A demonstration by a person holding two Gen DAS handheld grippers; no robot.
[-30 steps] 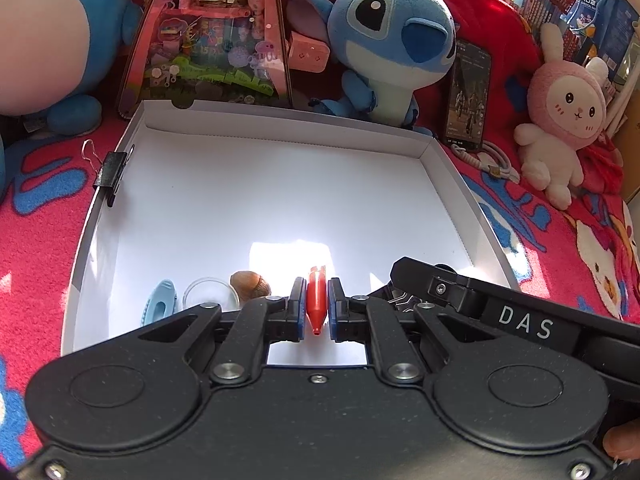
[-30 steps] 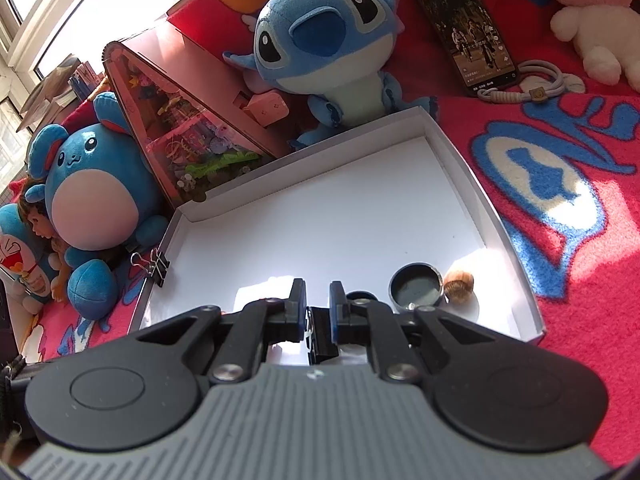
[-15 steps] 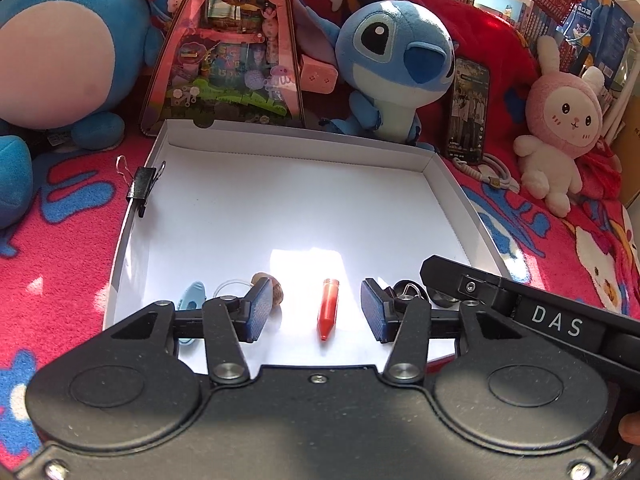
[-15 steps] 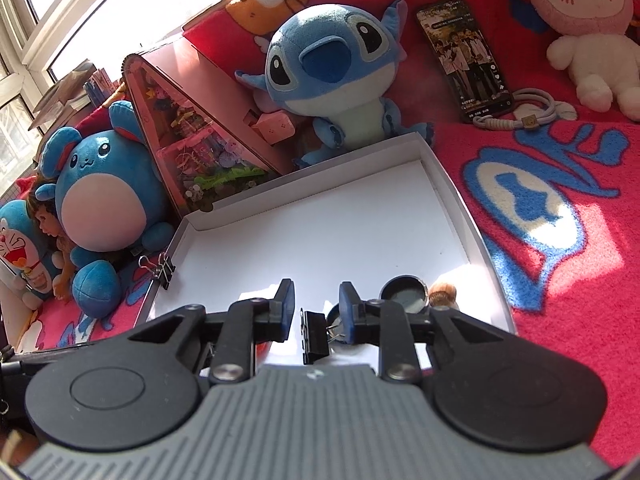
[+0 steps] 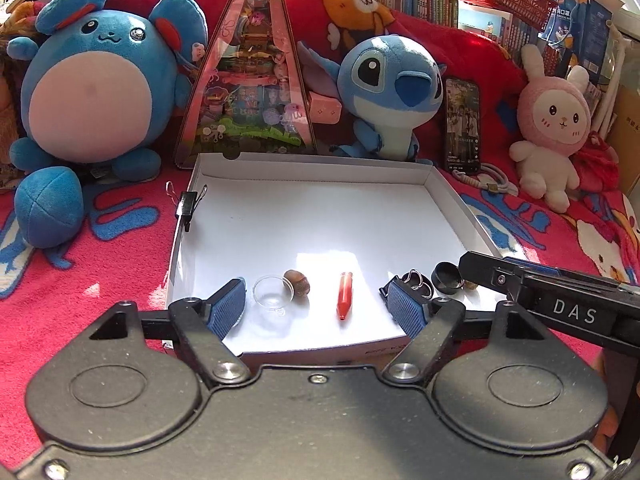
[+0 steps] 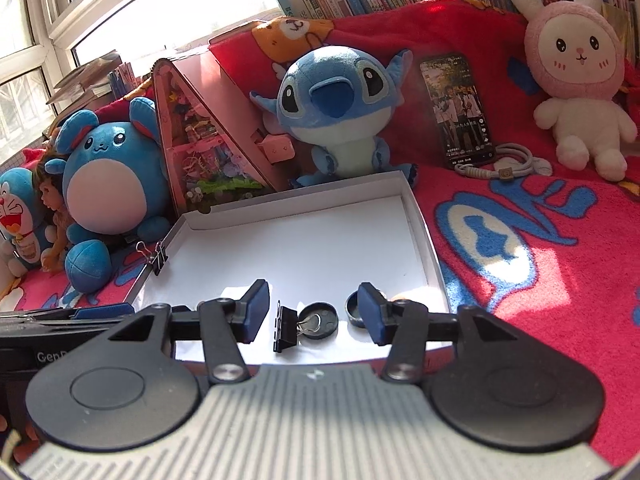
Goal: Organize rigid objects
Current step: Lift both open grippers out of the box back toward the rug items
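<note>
Now both grippers, left gripper and right gripper, are opening, gripping nothing. Low in frame, the red pen cap and binder clip lie close to the white box edge; a nudge could knock them out

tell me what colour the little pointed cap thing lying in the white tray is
Red-orange. The pointed cap lies free on the tray floor, clearest in the left wrist view.

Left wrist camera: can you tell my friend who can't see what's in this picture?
The left gripper is opening over a white box, with a red cap lying loose between its blue pads. A clear lid and an acorn sit beside it, with plush toys lined up behind.
</note>
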